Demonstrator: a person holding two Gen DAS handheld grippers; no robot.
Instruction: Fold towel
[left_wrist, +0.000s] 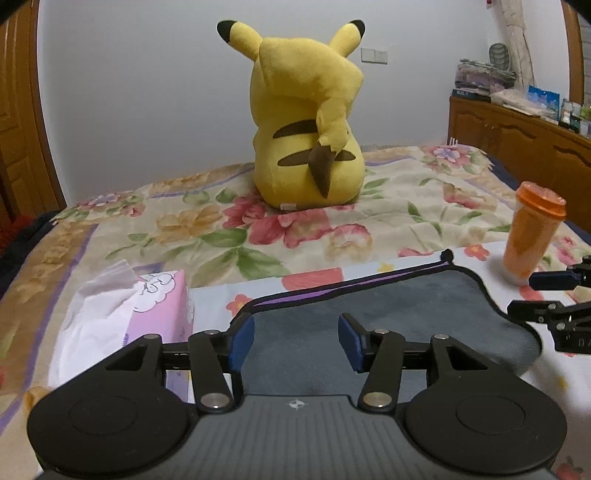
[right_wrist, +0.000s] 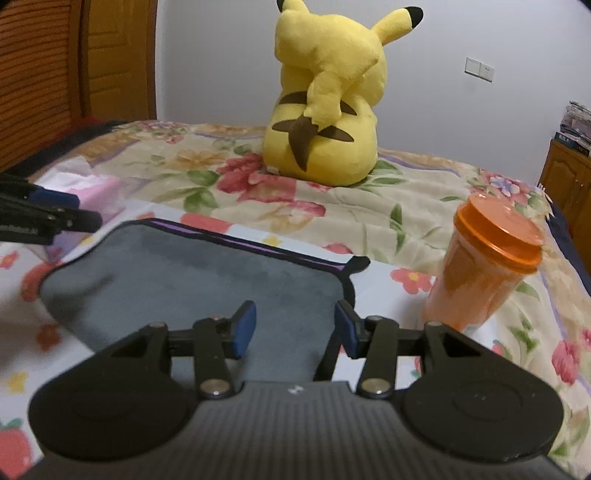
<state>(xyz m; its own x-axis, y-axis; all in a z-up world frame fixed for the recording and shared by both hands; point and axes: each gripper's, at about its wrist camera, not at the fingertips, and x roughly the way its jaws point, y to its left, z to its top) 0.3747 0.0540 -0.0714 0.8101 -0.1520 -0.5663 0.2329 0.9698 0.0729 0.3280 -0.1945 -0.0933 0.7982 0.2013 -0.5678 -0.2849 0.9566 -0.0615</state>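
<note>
A grey towel (left_wrist: 369, 321) with a black and purple edge lies flat on the flowered bed; it also shows in the right wrist view (right_wrist: 192, 280). My left gripper (left_wrist: 295, 341) is open and empty, hovering over the towel's near left part. My right gripper (right_wrist: 293, 328) is open and empty over the towel's near right edge. The right gripper shows at the right rim of the left wrist view (left_wrist: 554, 295), and the left gripper shows at the left rim of the right wrist view (right_wrist: 55, 214).
A yellow plush toy (left_wrist: 306, 122) sits on the bed behind the towel. An orange lidded cup (left_wrist: 532, 232) stands right of the towel. A pink tissue box (left_wrist: 147, 314) lies to its left. A wooden cabinet (left_wrist: 517, 140) stands at the right.
</note>
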